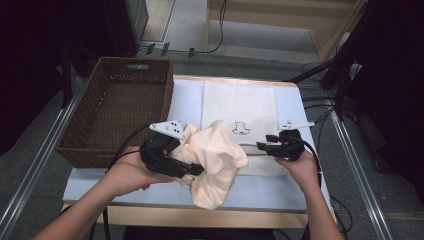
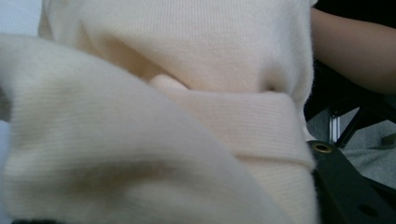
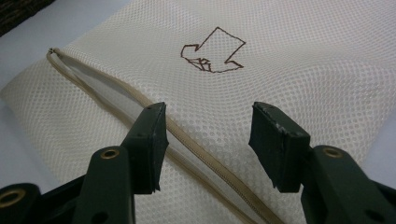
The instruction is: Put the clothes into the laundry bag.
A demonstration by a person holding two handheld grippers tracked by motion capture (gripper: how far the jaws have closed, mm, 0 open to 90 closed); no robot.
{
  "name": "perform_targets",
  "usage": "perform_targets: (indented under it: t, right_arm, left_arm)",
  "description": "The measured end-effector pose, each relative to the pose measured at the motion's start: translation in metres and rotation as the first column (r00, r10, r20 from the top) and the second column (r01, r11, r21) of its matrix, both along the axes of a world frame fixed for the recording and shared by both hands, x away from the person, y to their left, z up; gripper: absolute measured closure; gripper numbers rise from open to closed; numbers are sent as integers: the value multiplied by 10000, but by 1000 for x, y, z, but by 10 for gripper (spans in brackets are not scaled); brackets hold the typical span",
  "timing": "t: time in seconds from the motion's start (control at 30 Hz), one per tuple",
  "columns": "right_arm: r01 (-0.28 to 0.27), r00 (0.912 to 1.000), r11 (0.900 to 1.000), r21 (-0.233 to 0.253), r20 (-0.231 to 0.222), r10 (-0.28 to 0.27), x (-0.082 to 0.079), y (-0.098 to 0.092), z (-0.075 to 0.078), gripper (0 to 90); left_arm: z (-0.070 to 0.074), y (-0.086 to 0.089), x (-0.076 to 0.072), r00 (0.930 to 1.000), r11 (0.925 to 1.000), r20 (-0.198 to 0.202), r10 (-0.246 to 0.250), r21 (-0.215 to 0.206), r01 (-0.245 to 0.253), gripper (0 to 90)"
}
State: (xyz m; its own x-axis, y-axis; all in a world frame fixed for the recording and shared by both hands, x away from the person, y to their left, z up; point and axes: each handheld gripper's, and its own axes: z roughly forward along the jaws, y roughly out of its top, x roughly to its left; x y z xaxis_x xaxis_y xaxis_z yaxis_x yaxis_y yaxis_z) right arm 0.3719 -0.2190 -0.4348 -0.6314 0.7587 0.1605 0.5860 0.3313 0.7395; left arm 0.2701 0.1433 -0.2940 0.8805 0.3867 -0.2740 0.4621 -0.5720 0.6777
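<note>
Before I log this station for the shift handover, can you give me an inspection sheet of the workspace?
Surface: table with a pale blue cover, wooden front edge.
Job's things: cream knit garment bunched up at the near edge; white mesh laundry bag lying flat, zip partly open, small brown drawing on it.
Clutter: nothing seen.
Grippers: left tool shut on the cream knit garment; right tool open, jaws either side of the bag's zip, gripping nothing.
Cables: black cable trails from the left tool; more cables on the floor beyond the table.
Surroundings: empty brown wicker basket at the table's left; grey floor, metal rails on both sides.
</note>
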Motion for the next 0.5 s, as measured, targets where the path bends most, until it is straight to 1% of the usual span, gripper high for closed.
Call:
perform_targets:
  t: [0.07, 0.2, 0.23, 0.3, 0.43, 0.5]
  right_arm:
    - [-11, 10000, 10000, 9, 16, 11, 0, 0, 0, 474]
    - [-2, 10000, 10000, 11, 7, 2, 0, 0, 0, 475]
    - [10, 10000, 10000, -2, 10, -10, 0, 0, 0, 475]
    - [8, 10000, 10000, -13, -21, -8, 0, 0, 0, 475]
    - [3, 10000, 10000, -7, -7, -3, 0, 0, 0, 474]
    - [18, 10000, 10000, 16, 2, -18, 0, 0, 0, 475]
  left_arm:
    - [-3, -3, -4, 9999, 9999, -72, -113, 55, 113, 587]
    - [-11, -10, -9, 9985, 9991, -351, -422, -20, 422, 585]
    - [-14, -12, -10, 9981, 9987, -366, -502, 24, 503, 585]
    - [-21, -17, -10, 9971, 9981, -427, -623, 4, 624, 584]
    - [-37, -29, -9, 9936, 9972, -845, -752, -4, 754, 584]
    - [-44, -36, -10, 9942, 9968, -741, -774, 119, 785, 584]
